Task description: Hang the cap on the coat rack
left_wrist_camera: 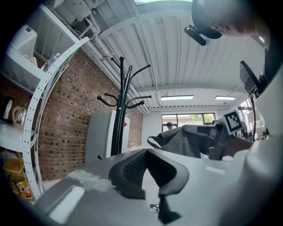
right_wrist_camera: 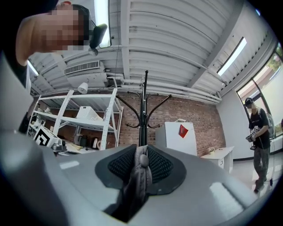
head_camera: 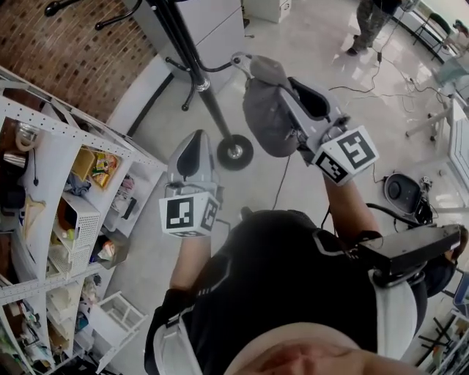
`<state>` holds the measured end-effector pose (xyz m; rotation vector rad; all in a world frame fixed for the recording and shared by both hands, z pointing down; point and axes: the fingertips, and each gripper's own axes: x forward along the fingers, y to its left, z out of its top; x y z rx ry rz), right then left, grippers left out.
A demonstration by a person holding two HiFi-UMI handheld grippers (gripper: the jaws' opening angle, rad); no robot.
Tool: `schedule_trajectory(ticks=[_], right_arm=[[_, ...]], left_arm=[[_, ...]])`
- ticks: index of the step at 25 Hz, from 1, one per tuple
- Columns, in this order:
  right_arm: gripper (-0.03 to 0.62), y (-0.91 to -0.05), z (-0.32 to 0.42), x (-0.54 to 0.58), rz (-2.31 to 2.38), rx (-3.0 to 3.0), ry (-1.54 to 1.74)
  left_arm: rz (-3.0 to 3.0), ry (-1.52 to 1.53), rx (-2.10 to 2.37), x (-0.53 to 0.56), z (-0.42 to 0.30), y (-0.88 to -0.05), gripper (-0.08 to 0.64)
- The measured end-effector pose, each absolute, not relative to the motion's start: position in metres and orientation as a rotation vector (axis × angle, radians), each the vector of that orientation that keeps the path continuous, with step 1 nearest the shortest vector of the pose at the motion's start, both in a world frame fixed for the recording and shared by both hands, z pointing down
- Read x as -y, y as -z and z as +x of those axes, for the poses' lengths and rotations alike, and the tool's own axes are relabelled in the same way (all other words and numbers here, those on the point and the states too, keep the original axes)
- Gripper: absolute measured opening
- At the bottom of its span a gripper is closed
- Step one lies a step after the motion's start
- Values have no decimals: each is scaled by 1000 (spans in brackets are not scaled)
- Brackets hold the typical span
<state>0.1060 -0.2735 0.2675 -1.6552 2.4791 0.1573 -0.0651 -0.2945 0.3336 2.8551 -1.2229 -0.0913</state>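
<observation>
A grey cap point(head_camera: 265, 117) hangs from my right gripper point(head_camera: 260, 73), which is shut on its fabric; in the right gripper view the cap point(right_wrist_camera: 138, 178) sits pinched between the two black pads point(right_wrist_camera: 163, 167). The black coat rack point(head_camera: 196, 73) stands just left of the cap, its round base point(head_camera: 234, 151) on the floor. Straight beyond the right gripper point(right_wrist_camera: 141, 152) rises the coat rack point(right_wrist_camera: 144, 106) with its curved hooks. My left gripper point(head_camera: 195, 140) is lower and to the left, tips together, holding nothing. In the left gripper view, the rack point(left_wrist_camera: 120, 110) stands left and the cap point(left_wrist_camera: 190, 141) right.
White shelving point(head_camera: 80, 220) loaded with several items runs along the left. A white cabinet point(head_camera: 212, 29) stands behind the rack against a brick wall point(head_camera: 66, 36). A person point(head_camera: 370, 22) stands far right, also in the right gripper view point(right_wrist_camera: 258, 141). Cables and a round black device point(head_camera: 403, 192) lie on the floor.
</observation>
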Motion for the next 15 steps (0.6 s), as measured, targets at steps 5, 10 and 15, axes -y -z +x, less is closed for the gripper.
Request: schedule_trajectory(ticks=[5,10,15], right_arm=[[87,-268,110,294,-1691,-2478,-159],[87,-272,122,314,-1640,-2502,-128],[87,-284,134,341,-1555,-2572,-77]], left_arm=[[2852,96,1213,317,-68,-335,17],[2837,85,1260,332,-58,-334,18],[2793,77,1345,346,-40,-333,18]])
